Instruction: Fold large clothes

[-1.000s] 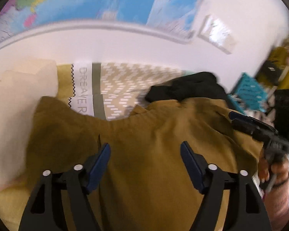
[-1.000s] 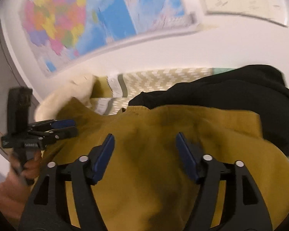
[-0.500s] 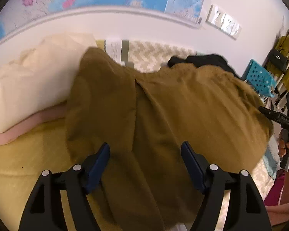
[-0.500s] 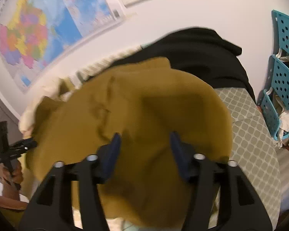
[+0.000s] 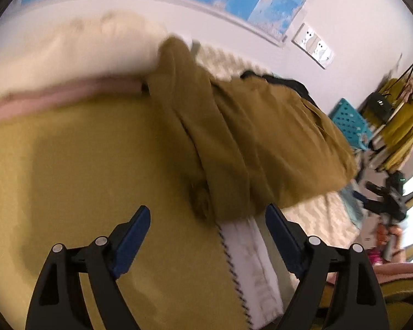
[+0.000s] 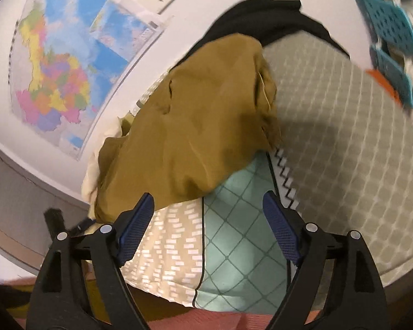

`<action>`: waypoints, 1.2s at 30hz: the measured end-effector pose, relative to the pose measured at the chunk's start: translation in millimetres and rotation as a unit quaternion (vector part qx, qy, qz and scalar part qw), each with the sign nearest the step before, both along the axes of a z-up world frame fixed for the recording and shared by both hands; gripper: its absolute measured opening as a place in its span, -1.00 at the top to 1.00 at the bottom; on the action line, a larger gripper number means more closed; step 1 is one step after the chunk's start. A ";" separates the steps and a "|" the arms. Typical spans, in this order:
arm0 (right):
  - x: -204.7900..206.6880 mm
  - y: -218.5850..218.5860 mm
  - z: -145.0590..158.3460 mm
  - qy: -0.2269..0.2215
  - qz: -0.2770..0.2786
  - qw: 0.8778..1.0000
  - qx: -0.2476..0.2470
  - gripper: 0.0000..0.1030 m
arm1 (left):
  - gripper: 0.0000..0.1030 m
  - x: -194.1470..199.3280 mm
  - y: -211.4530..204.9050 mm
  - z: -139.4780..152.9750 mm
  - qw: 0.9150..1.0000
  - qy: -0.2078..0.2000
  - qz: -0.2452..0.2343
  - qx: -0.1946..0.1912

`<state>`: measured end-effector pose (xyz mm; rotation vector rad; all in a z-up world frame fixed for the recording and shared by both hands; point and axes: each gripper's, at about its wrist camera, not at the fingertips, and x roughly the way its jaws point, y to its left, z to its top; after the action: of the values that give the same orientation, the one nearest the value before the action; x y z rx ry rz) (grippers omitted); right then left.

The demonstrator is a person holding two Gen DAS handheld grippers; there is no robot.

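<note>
An olive-brown garment (image 5: 256, 143) lies in a folded, rumpled heap on the bed, and the right wrist view shows it too (image 6: 190, 126). My left gripper (image 5: 206, 218) sits just short of its near edge. Its jaws are opening, with only that hem and bare bedding between them and nothing pressed. My right gripper (image 6: 206, 206) hovers at the garment's other near edge. Its jaws are also opening and hold nothing, and the cloth ends beside the left fingertip (image 6: 140, 214). In the left wrist view the right gripper (image 5: 382, 195) shows at the far right, held by a hand.
A black garment (image 6: 261, 13) lies behind the olive one by the wall. A cream pillow (image 5: 68, 55) and a pink cloth (image 5: 55, 99) are at the left. The patchwork bedspread (image 6: 344, 137) and a mustard blanket (image 5: 82, 170) cover the bed. Teal crates (image 6: 391, 27) stand at the right.
Both grippers have drawn back off the olive garment to its near edges and their jaws stand wider. The garment has settled into a narrower heap. The right view has rolled.
</note>
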<state>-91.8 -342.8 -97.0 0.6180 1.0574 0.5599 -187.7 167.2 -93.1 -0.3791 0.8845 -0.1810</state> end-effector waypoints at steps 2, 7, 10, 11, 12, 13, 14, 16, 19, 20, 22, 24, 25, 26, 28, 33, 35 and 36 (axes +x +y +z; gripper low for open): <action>3.3 5.7 -4.5 0.004 -0.001 1.000 0.002 -0.57 | -0.60 -1.0 -6.6 -8.7 1.000 0.012 -0.002 0.000; 19.6 17.7 -9.8 0.004 -0.014 1.000 0.005 -0.57 | -0.66 -3.5 -18.2 -16.0 0.999 0.007 -0.020 -0.035; 26.0 21.7 -12.5 0.002 -0.020 1.000 0.010 -0.57 | -0.70 4.4 -24.5 -19.5 0.997 0.010 -0.032 -0.069; 28.6 25.1 -12.5 0.000 -0.022 1.000 0.002 -0.57 | -0.73 8.4 -27.2 -20.3 0.996 0.011 -0.036 -0.079; 30.8 26.6 -13.0 -0.002 -0.022 1.000 0.001 -0.60 | -0.79 13.7 -31.4 -20.4 0.995 0.010 -0.041 -0.087; 32.7 28.2 -13.1 -0.004 -0.023 1.000 0.002 -0.61 | -0.79 17.3 -34.2 -20.6 0.994 0.010 -0.047 -0.093; 34.6 30.3 -13.3 -0.005 -0.026 1.000 0.000 -0.63 | -0.80 25.1 -37.7 -21.5 0.993 0.013 -0.052 -0.104; 38.8 35.5 -12.9 -0.009 -0.026 1.000 -0.003 -0.69 | -0.86 33.1 -43.0 -21.2 0.993 0.009 -0.054 -0.108; 42.6 40.4 -13.4 -0.011 -0.029 1.000 -0.004 -0.73 | -0.87 42.9 -41.3 -21.6 0.991 -0.003 -0.033 -0.126; 42.8 40.2 -13.7 -0.012 -0.031 0.999 -0.004 -0.73 | -0.87 45.7 -38.5 -22.4 0.990 -0.006 -0.024 -0.140; 44.8 41.1 -13.8 -0.012 -0.033 0.999 -0.001 -0.74 | -0.87 49.2 -33.4 -23.2 0.987 -0.007 -0.013 -0.161; 46.7 42.1 -14.0 -0.009 -0.038 0.999 0.001 -0.75 | -0.87 51.1 -30.4 -22.9 0.985 -0.007 0.000 -0.175; 47.9 43.4 -13.9 -0.009 -0.038 0.999 0.001 -0.75 | -0.87 51.4 -30.9 -22.7 0.985 -0.008 0.003 -0.174; 49.2 44.4 -14.1 -0.009 -0.039 0.999 0.001 -0.75 | -0.87 52.2 -32.9 -22.5 0.985 -0.011 0.007 -0.170; 52.3 47.4 -14.5 -0.010 -0.039 0.999 0.004 -0.75 | -0.86 51.1 -34.6 -20.0 0.985 -0.021 0.020 -0.168; 55.8 50.4 -15.8 -0.007 -0.040 0.999 0.020 -0.75 | -0.44 46.8 -28.7 -10.7 0.984 -0.061 0.037 -0.166; 54.2 52.4 -15.5 -0.008 -0.033 0.999 0.011 -0.75 | -0.41 48.5 -24.2 -12.0 0.985 -0.061 0.037 -0.159; 53.6 53.2 -15.0 -0.007 -0.033 0.999 0.009 -0.75 | -0.41 52.5 -26.3 -15.0 0.987 -0.046 0.038 -0.149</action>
<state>-38.2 -289.7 -112.0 0.6618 1.0156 0.5172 -135.2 140.8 -108.1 -0.6765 0.7517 -0.2589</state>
